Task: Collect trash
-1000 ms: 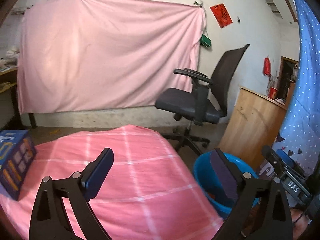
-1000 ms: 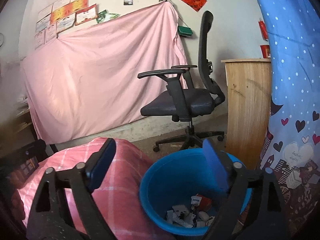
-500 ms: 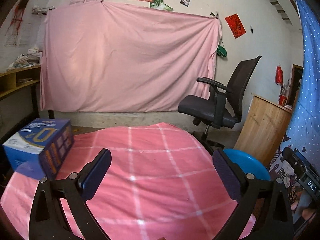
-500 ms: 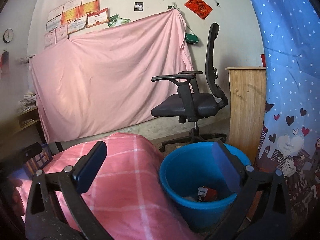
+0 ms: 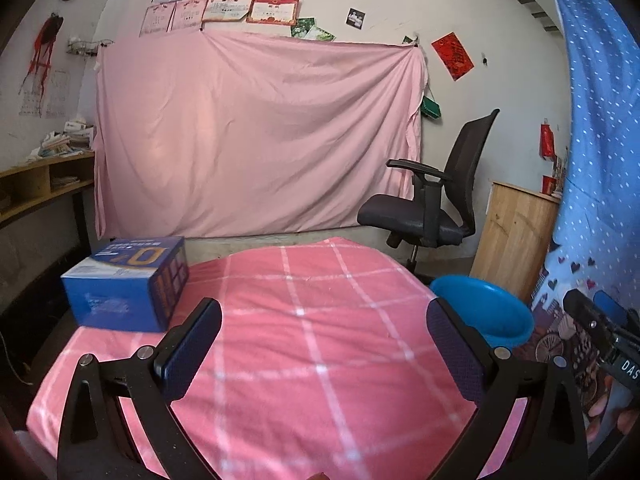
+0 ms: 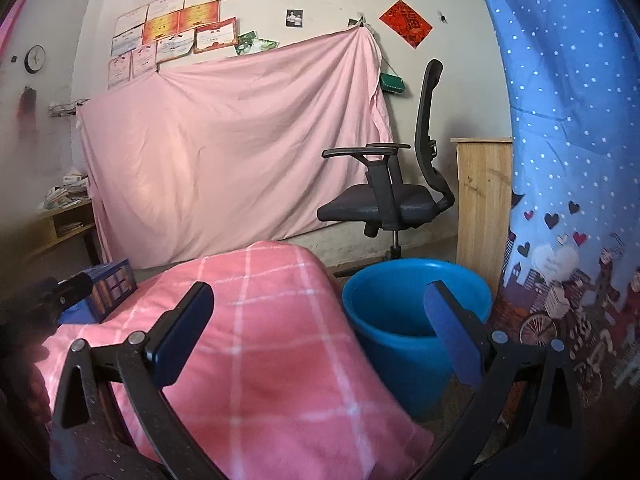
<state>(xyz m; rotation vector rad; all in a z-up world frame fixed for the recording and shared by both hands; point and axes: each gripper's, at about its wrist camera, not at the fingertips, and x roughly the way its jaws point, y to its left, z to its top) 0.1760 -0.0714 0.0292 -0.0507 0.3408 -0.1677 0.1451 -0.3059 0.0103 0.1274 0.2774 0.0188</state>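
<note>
Beside the blue bucket (image 6: 416,312) spreads the pink-checked desk (image 5: 320,360) with only a blue box (image 5: 128,288) at its far side — both tongs, left (image 5: 324,352) and right (image 6: 316,344), gape wide and empty, so the boxy carton may slip a narrow pinch.

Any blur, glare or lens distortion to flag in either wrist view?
Left wrist: strong fisheye bending, dark corners, blue box sharp, no glare. Right wrist: same bending, left edge soft and dark around the blue box, bucket interior shadowed.
</note>
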